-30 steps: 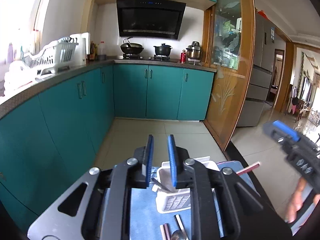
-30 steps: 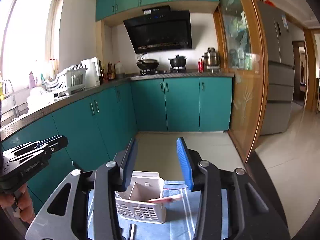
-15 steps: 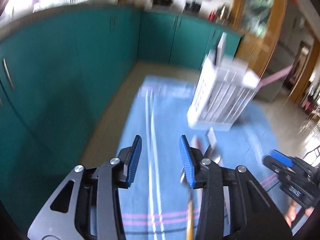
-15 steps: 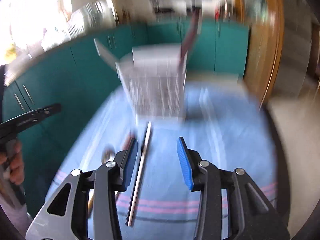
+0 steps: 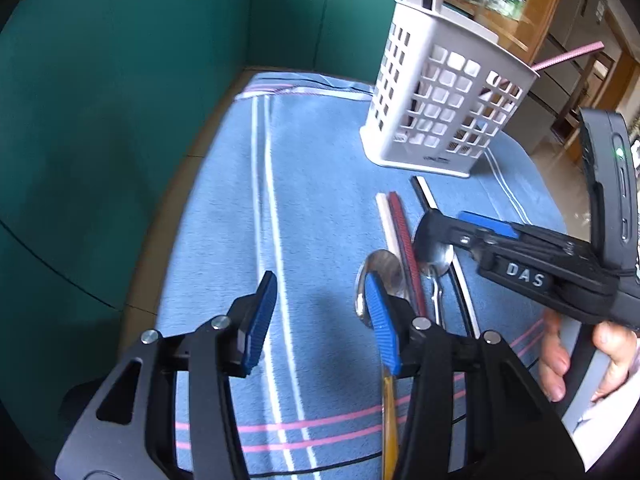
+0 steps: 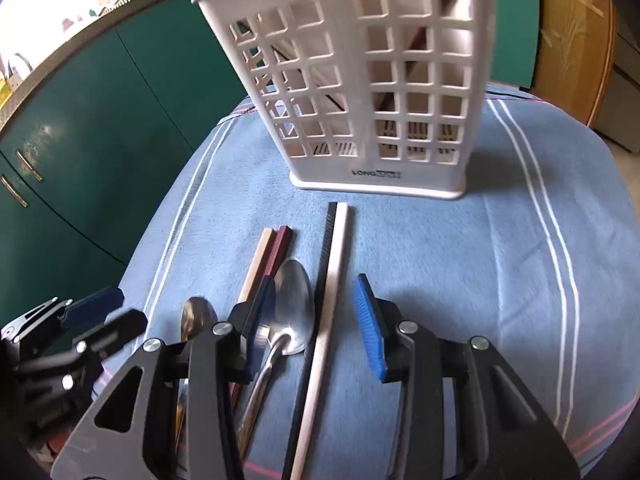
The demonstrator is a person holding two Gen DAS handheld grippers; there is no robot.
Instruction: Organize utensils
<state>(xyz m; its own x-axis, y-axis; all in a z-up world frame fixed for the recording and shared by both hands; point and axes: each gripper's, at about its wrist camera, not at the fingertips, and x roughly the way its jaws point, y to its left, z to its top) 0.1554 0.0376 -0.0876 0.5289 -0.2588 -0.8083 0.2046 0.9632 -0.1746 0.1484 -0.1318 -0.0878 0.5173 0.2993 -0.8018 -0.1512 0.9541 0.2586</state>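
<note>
A white slotted caddy (image 5: 440,100) (image 6: 360,80) stands on a blue striped cloth (image 5: 320,160) (image 6: 480,240), with a pink chopstick (image 5: 568,54) leaning out of it. Before it lie a cream and red chopstick pair (image 5: 396,232) (image 6: 268,256), a black and silver pair (image 5: 424,196) (image 6: 330,272) and two spoons. My left gripper (image 5: 320,320) (image 6: 108,316) hangs over bare cloth, its jaws opening with nothing between them; the yellow-handled spoon (image 5: 380,272) (image 6: 196,316) lies under its right finger. My right gripper (image 6: 316,320) (image 5: 460,228) is open, astride the steel spoon (image 6: 294,308) (image 5: 436,260) and the black and silver pair, its pads clear of both.
Teal cabinets (image 5: 120,80) (image 6: 100,120) run along the left past the table's edge. A wooden glazed door (image 6: 572,40) stands at the right. A person's hand (image 5: 580,360) holds the right gripper's handle. Bare cloth lies right of the utensils.
Both grippers have dropped and tipped down from facing the kitchen to the cloth and utensils. The left jaws have widened. The right gripper now straddles the steel spoon.
</note>
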